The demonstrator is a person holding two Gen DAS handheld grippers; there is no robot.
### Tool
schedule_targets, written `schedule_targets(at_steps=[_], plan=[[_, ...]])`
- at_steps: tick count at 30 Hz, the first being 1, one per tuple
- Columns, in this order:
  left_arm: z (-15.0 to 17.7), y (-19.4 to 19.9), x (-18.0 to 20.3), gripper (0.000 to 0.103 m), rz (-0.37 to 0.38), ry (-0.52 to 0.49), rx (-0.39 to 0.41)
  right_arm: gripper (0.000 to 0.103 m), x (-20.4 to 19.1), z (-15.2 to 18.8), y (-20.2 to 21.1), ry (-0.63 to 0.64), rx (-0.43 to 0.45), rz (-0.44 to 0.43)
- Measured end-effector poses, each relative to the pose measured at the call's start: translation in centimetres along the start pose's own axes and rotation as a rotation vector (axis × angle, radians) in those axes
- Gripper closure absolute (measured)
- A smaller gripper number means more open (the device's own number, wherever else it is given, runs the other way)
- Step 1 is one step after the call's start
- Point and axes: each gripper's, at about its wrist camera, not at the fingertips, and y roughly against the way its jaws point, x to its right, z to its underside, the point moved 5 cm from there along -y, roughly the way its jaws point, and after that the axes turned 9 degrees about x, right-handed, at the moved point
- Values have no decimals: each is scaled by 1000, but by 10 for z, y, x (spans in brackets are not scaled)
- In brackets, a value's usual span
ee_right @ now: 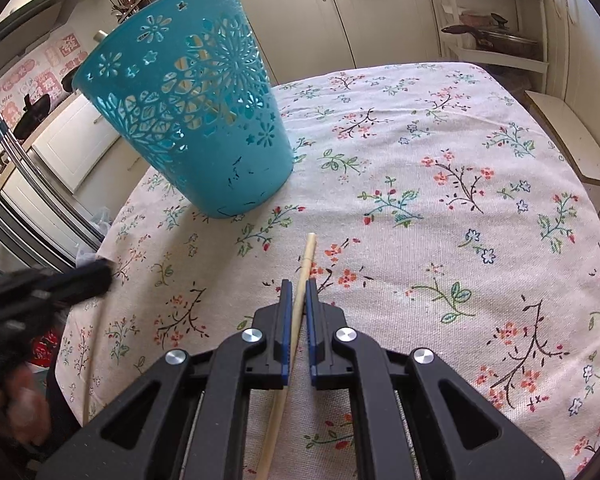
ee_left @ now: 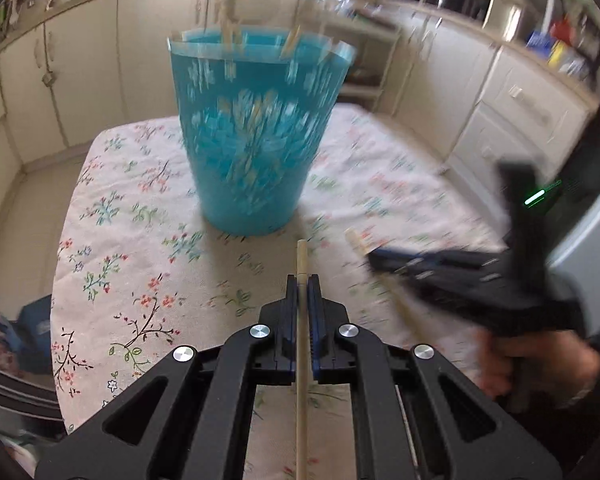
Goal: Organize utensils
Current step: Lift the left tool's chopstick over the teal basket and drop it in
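Both grippers level, left gripper [ee_left: 302, 280], right gripper [ee_right: 295, 285], clamping sticks.

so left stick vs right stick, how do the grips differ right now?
The left gripper holds its wooden stick straight, in line with the fingers; the right gripper holds its wooden stick canted, tip leaning right. The left jaws pinch with no visible gap; the right jaws show a gap on the stick's right side. Shared: both are pale round sticks, tips pointing past the fingertips toward the blue basket, over the floral tablecloth.
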Motion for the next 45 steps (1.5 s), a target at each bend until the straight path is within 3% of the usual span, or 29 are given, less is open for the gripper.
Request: schedule_targets(at_steps=[5,9,16,22,30,36,45], plan=[[-43,48,1,98,126,64,132,96,0,0,0,-5,0,-5],[-81,74,3,98,155,86,228,96,0,0,0,-5,0,-6],[-128,99,13,98,183,65,325,96,1,-1,0,-12,1,-15],[-169,126,14,98,156,48,425,96,2,-2,0,-12,1,-16],[-219,150,7,98,14,3,581,95,2,-2,0,-13,2,-16],[-224,109,-2,98,-74,-31,546,95,2,-2,-1,-14,2,-17],[-179,23,-20,98,-159,-31,347,95,0,-2,-1,-18,3,-21]])
